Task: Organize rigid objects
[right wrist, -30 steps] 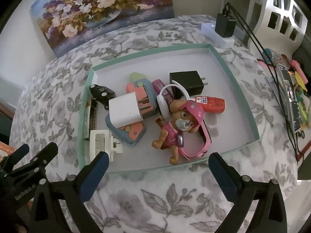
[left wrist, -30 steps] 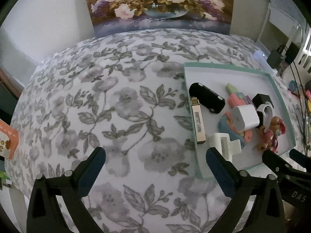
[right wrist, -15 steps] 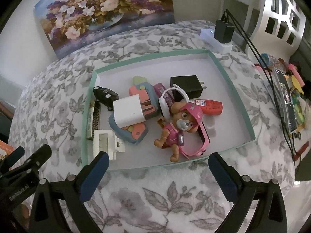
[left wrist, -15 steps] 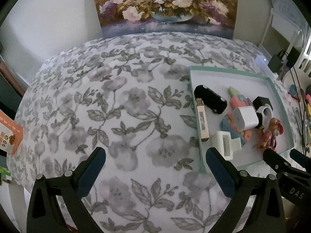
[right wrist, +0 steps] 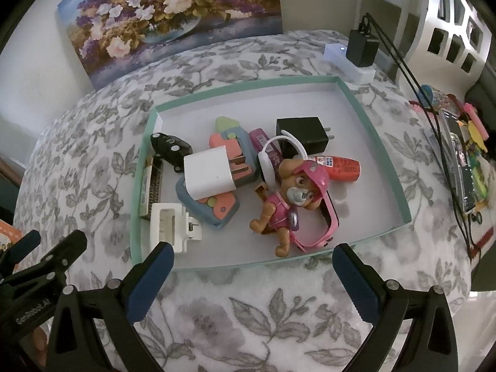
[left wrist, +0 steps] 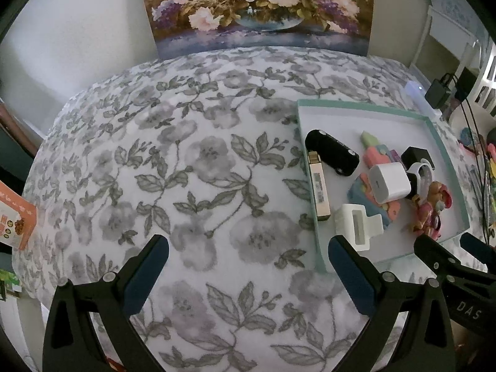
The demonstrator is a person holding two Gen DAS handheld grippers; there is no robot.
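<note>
Tray [right wrist: 387, 158]: teal-rimmed, on my floral cloth [left wrist: 186, 170], holding pup figure [right wrist: 291, 195], white charger cube [right wrist: 209, 176], black adapter [right wrist: 302, 135].
Left gripper [left wrist: 248, 263]: jaws spread, empty.
Right gripper [right wrist: 252, 274]: jaws spread, empty.

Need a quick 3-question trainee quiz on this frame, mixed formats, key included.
1. True or false: the right gripper is shut on the pup figure.
2. The white charger cube rests on: A) the black adapter B) the blue and coral toy C) the cloth.
3. Fill in: every loose item lies inside the ____-rimmed tray.

Key: 1 false; 2 B; 3 teal.
</note>
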